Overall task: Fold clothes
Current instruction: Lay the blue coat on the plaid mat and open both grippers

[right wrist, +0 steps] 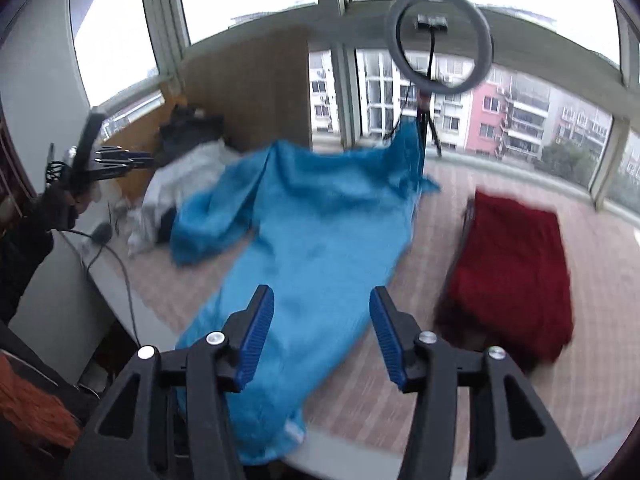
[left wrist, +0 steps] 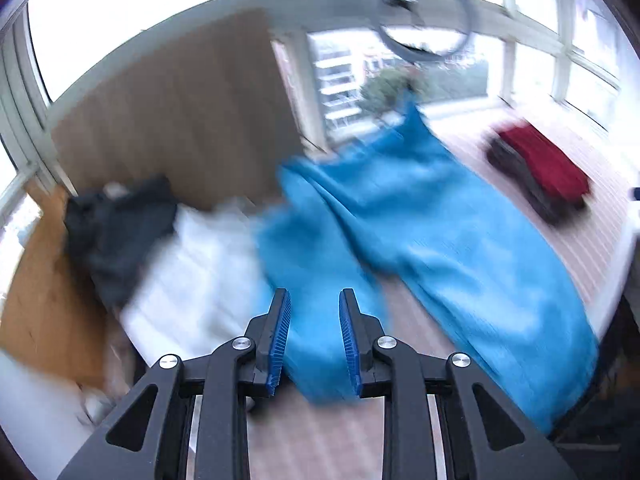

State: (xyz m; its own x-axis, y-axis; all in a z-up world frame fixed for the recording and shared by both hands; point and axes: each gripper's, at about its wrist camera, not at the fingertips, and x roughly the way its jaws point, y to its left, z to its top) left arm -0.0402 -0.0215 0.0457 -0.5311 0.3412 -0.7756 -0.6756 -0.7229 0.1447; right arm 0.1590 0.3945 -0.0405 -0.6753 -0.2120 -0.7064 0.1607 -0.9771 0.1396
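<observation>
The table (right wrist: 360, 400) carries 3 piles — a blue garment (right wrist: 320, 248) spread centrally, folded red clothes (right wrist: 516, 264) right, white and dark laundry (right wrist: 180, 176) far left.

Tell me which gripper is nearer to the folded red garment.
Right. The right gripper is open over the blue garment, with the red garment just to its right. The left gripper is held up far across the table, by the white and dark clothes.

You stand before big windows (right wrist: 404, 92) full of pale daylight, with apartment blocks (right wrist: 520, 116) outside. A ring light (right wrist: 440, 40) on a tripod stands by the glass, and a brown wooden panel (right wrist: 256, 88) rises at the left.
</observation>
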